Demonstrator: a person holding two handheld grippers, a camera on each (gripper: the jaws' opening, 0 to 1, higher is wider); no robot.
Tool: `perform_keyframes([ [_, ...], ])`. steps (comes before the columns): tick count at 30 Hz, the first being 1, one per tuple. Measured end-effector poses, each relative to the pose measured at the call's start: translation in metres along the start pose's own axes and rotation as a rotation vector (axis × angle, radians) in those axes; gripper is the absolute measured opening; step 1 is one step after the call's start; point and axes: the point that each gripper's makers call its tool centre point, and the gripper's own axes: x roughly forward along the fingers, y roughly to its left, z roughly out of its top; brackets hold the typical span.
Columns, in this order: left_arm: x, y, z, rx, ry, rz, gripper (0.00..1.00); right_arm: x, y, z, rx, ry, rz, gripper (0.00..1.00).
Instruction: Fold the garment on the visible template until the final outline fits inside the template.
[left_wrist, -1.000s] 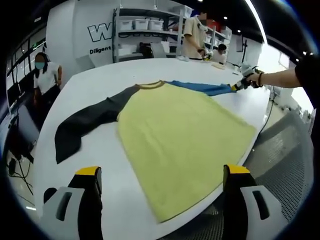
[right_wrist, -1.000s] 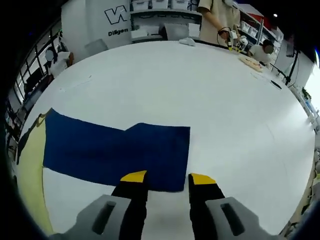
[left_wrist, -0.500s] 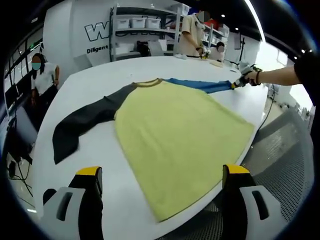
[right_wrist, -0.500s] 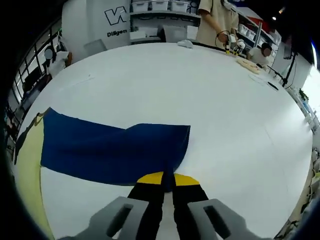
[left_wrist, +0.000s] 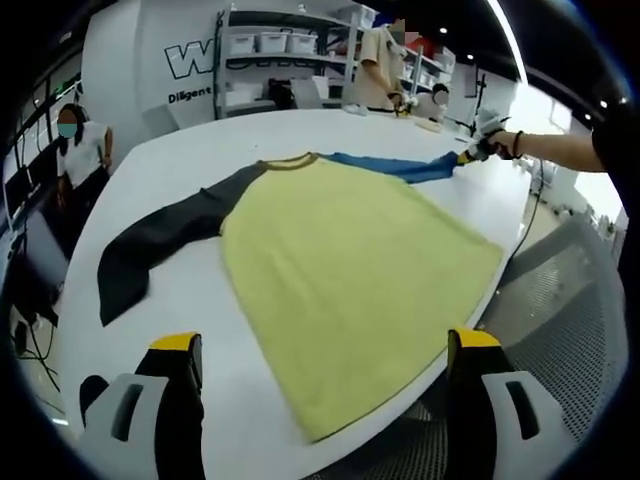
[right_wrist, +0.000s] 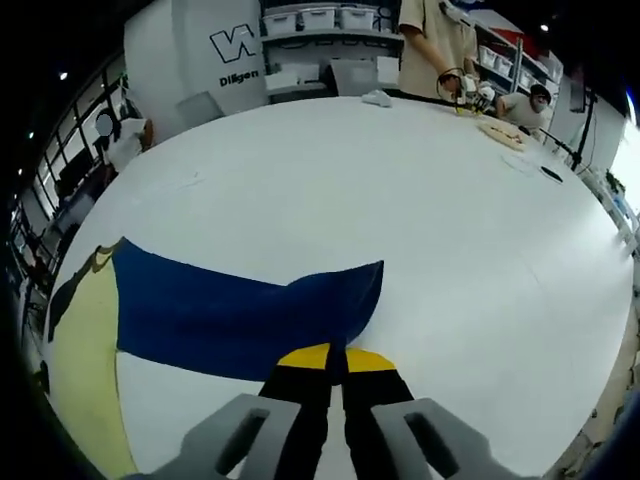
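Long-sleeved garment with yellow body, one dark grey sleeve and one blue sleeve lay spread flat on the large white tabletop, hem toward the near edge, collar away. Blue sleeve stretched out sideways, its cuff end lifted slightly and puckered. Right tool had its yellow-tipped jaws pressed together, pinching that cuff. In the left gripper view it appeared far off, held by a hand. Left tool hovered above the hem, jaws spread wide, gripping nothing. Shelving with white bins stood behind; people stood at the tabletop's far side.
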Motion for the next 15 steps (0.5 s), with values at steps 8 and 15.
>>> perform_keyframes([
  [8,0.0,-0.003,0.003,0.005,-0.012,-0.012,0.99,-0.009,0.015,0.021,0.0,-0.021,0.064,0.0],
  [15,0.0,-0.003,0.004,-0.01,-0.018,-0.016,0.99,-0.021,0.043,0.032,-0.021,-0.027,0.116,0.0],
])
